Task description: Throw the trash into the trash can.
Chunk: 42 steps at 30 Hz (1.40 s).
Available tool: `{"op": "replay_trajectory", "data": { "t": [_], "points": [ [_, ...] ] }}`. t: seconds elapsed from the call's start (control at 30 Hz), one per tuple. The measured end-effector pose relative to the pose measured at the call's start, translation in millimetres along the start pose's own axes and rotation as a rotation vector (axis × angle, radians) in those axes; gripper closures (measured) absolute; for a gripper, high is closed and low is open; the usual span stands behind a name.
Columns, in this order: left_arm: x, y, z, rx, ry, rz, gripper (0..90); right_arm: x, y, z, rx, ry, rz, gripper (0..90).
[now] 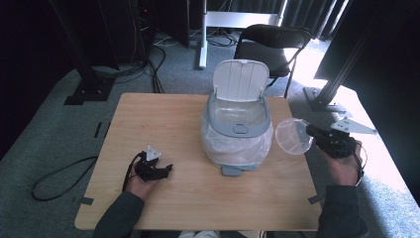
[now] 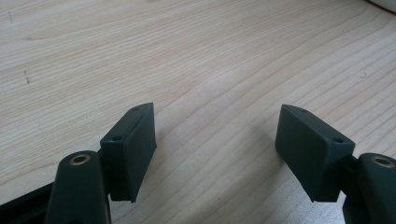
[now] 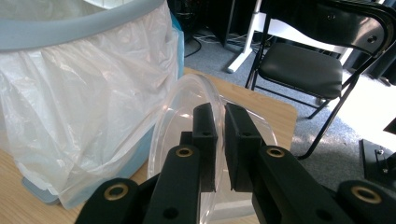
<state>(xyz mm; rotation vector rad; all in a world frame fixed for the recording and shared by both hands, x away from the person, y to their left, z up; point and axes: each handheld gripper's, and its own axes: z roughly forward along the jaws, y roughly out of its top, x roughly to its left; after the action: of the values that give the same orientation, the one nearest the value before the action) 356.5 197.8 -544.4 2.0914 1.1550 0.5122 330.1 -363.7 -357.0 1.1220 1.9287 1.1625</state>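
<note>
Now my right gripper [image 1: 311,133] pinches the clear plastic bowl [image 1: 293,136] by its rim, tilted beside the open bin [image 1: 237,130], seemingly for dumping; my left gripper [image 1: 163,170] rests released on the table [image 1: 168,119].

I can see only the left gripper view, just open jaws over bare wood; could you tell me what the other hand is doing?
Observer: The right gripper is shut on the rim of a clear dish, held off the table's right edge.
Operator: Thank you. Is there anything on the table to put it in?
Observer: Yes, a bin stands mid-table with its lid up.
Operator: Is the bin lined?
Observer: A clear bag lines it and hangs over the outside.
</note>
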Motion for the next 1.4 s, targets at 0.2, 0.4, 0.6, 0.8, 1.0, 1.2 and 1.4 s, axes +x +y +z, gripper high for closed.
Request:
{"op": "replay_trajectory", "data": {
  "t": [0.2,0.4,0.6,0.8,1.0,1.2,1.4],
  "points": [
    [0.2,0.2,0.0,0.003,-0.001,0.001,29.2,-1.1,7.9,-3.7,-0.016,-0.009,-0.003,83.3],
    [0.3,0.9,1.0,-0.001,0.0,-0.001,29.2,-2.1,21.5,-10.5,-0.049,-0.024,0.0,83.3],
    [0.2,0.9,1.0,-0.001,0.001,-0.001,29.2,0.1,46.7,-23.6,-0.103,-0.031,-0.011,83.3],
    [0.3,1.0,1.0,0.0,0.0,-0.001,29.2,3.9,72.3,-34.5,-0.165,-0.01,-0.011,83.3],
    [0.3,0.9,1.0,0.0,0.001,0.0,29.2,25.3,113.5,-24.2,-0.229,0.109,-0.004,83.3],
    [0.3,1.0,1.0,0.0,-0.001,-0.001,29.2,56.3,136.8,21.4,-0.207,0.22,-0.004,83.1],
    [0.5,1.0,0.8,0.002,-0.003,0.001,29.2,58.5,131.3,59.3,-0.191,0.308,0.075,68.3]
  ]
}}
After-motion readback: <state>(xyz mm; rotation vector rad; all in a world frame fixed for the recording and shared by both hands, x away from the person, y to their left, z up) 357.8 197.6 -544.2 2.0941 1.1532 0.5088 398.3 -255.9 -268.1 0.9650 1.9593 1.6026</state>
